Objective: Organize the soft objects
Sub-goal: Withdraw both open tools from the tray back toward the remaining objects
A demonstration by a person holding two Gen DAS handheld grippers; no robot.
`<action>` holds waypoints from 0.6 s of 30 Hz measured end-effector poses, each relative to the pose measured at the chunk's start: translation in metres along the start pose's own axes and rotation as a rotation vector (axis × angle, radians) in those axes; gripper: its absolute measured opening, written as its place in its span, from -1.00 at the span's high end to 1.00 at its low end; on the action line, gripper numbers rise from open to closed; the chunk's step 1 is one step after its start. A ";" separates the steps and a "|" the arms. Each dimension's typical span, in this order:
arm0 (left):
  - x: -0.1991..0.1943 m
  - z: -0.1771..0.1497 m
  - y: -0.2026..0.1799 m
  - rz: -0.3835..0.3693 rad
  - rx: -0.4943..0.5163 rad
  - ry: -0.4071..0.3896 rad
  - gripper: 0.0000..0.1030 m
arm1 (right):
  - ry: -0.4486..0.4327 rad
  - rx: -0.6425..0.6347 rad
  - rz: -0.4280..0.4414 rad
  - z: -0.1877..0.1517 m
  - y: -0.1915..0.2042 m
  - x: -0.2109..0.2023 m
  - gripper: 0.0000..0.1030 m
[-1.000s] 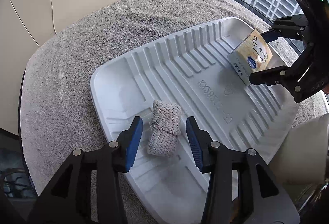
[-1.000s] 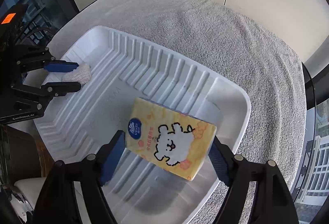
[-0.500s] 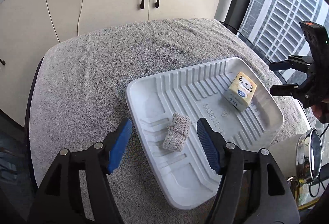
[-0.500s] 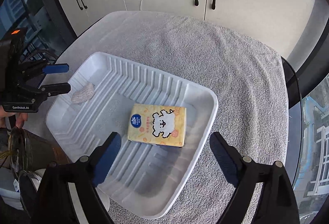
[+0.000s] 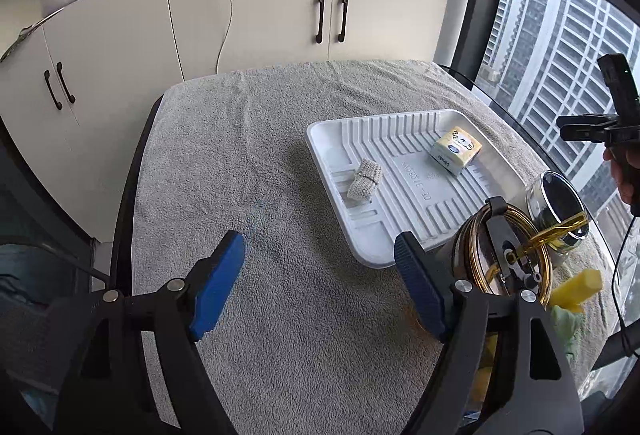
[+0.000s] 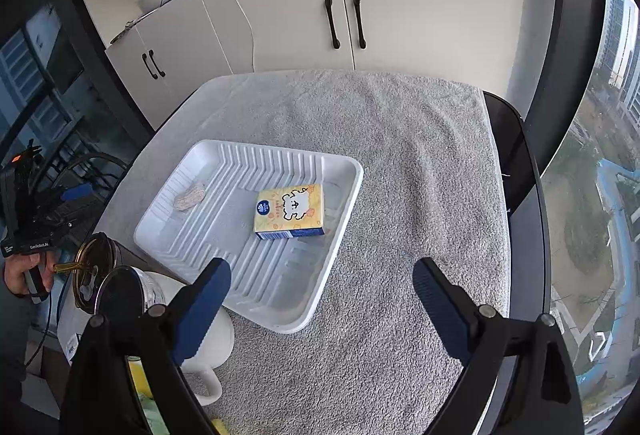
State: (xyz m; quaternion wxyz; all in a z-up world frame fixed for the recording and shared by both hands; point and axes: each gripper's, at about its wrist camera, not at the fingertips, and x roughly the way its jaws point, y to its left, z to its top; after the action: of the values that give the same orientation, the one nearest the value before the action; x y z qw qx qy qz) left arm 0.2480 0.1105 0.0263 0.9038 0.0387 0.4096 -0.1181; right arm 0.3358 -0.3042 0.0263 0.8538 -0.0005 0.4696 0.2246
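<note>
A grey terry towel (image 5: pixel 280 163) covers the table. On it sits a ribbed white tray (image 6: pixel 320 291) holding a knitted cloth roll (image 5: pixel 365 180) and a yellow tissue pack (image 6: pixel 289 211), well apart. Both the left gripper (image 5: pixel 320 283) and right gripper (image 6: pixel 322 295) are opening, empty. Near the tray's edge, a glass lid (image 5: pixel 508 255) and cup (image 5: pixel 558 209) are partly hidden.

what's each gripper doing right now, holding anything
left gripper: jaws opening, nothing between them, knitted cloth roll lies in the tray.
right gripper: jaws opening, empty, tissue pack lies in the tray.
</note>
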 end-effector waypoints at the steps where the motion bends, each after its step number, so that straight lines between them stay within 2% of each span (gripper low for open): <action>1: -0.007 -0.006 -0.001 -0.002 -0.003 -0.007 -0.64 | -0.005 0.006 -0.002 -0.005 -0.001 -0.006 -0.84; 4: -0.030 -0.025 -0.001 -0.012 -0.022 -0.026 -0.77 | -0.022 0.021 -0.002 -0.024 -0.002 -0.022 -0.89; 10: -0.067 -0.062 -0.012 -0.011 -0.045 -0.062 -0.82 | -0.038 0.016 0.028 -0.072 0.011 -0.051 -0.92; 18: -0.084 -0.111 -0.032 -0.031 -0.064 -0.046 -0.87 | -0.060 0.034 0.055 -0.140 0.035 -0.071 -0.93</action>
State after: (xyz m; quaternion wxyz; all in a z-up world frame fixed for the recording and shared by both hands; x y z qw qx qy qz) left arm 0.1056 0.1129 0.0171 0.9117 0.0010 0.3930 -0.1197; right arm 0.1775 -0.3295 0.0128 0.8609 0.0335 0.4474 0.2400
